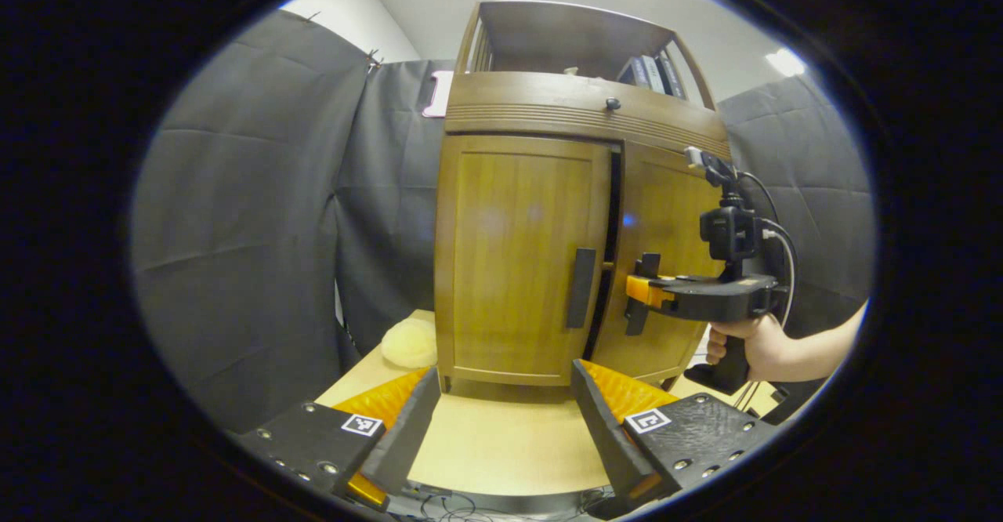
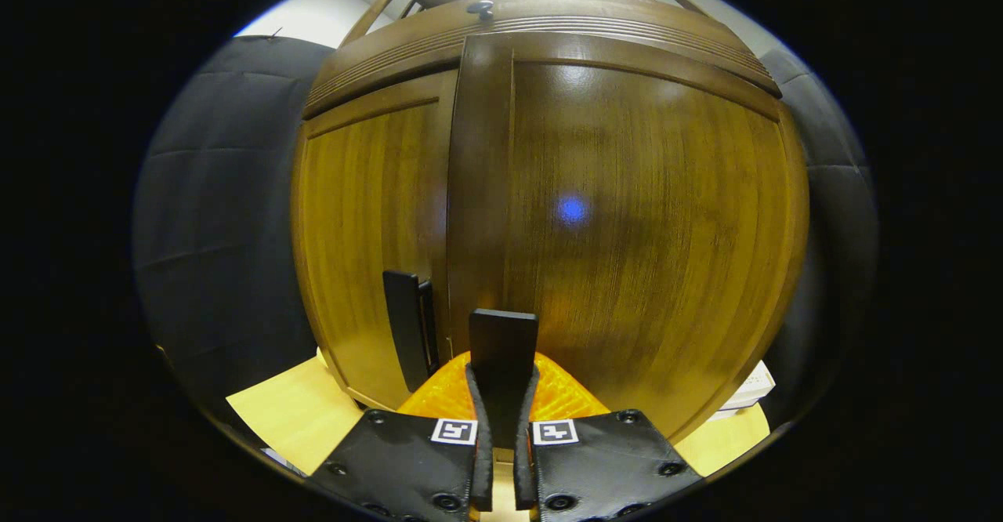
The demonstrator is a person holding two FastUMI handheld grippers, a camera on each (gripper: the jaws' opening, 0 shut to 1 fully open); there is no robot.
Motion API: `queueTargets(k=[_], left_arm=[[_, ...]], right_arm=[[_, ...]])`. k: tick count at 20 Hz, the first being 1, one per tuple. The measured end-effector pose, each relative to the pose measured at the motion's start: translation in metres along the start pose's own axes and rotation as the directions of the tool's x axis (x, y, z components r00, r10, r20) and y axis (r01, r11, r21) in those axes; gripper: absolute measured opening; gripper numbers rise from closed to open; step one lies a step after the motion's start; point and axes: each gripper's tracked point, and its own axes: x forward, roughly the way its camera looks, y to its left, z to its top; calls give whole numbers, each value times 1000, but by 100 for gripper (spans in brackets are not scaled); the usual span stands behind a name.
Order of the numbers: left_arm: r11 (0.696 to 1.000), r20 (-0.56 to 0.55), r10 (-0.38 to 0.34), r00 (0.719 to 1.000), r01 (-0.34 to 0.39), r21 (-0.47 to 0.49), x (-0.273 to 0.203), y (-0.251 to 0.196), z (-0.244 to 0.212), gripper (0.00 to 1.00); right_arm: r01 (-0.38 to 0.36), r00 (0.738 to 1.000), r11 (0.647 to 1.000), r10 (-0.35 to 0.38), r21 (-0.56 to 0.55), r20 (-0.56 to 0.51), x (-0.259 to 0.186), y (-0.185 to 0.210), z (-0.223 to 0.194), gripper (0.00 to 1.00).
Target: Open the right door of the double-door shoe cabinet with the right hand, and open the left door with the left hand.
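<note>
The wooden shoe cabinet [image 1: 580,106] stands on the table straight ahead. Its left door [image 1: 509,255] is closed, and its black upright handle [image 1: 581,287] sits near the middle seam. My left gripper [image 1: 505,420] is open, well short of that door, with nothing between its fingers. The right door [image 2: 642,216] stands slightly ajar, with a dark gap at the seam. My right gripper [image 2: 501,385] is shut on the right door's black handle [image 2: 503,342]. In the left gripper view, a hand [image 1: 752,349] holds the right gripper [image 1: 642,295] at that handle. The left door's handle [image 2: 407,338] is just to its left.
The light wooden table [image 1: 501,444] reaches forward of the cabinet. A pale yellow soft thing [image 1: 409,342] lies left of the cabinet's base. A small knob [image 1: 612,103] sits on the drawer front above the doors, and books [image 1: 650,71] stand on the top shelf. Black cloth walls close in on both sides.
</note>
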Motion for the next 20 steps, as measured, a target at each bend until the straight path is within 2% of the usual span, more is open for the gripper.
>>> queueTargets(k=[5, 8, 9, 13, 16, 20], left_arm=[[998, -43, -70, 997, 70, 0, 4, -9, -16, 99], [996, -25, -93, 995, 94, 13, 13, -20, -5, 99], [995, -20, -95, 995, 95, 13, 18, -23, 1, 99], [998, -27, -59, 998, 60, 5, 26, -27, 2, 99], [999, -13, -36, 999, 36, -9, 22, -46, 13, 96], [1000, -18, -11, 1000, 11, -7, 18, -70, 22, 99]], right_arm=[[-1, 1000, 1000, 1, 2, -24, -28, -1, -5, 9], [-22, 999, 1000, 22, -7, -28, -46, -2, -12, 9], [-34, 999, 999, 34, -10, -28, -50, -1, -11, 12], [-85, 996, 996, 84, -12, -36, -72, -6, -14, 12], [-123, 992, 992, 123, -14, -36, -95, -18, -19, 10], [-169, 985, 986, 169, -5, -17, -125, -34, -27, 12]])
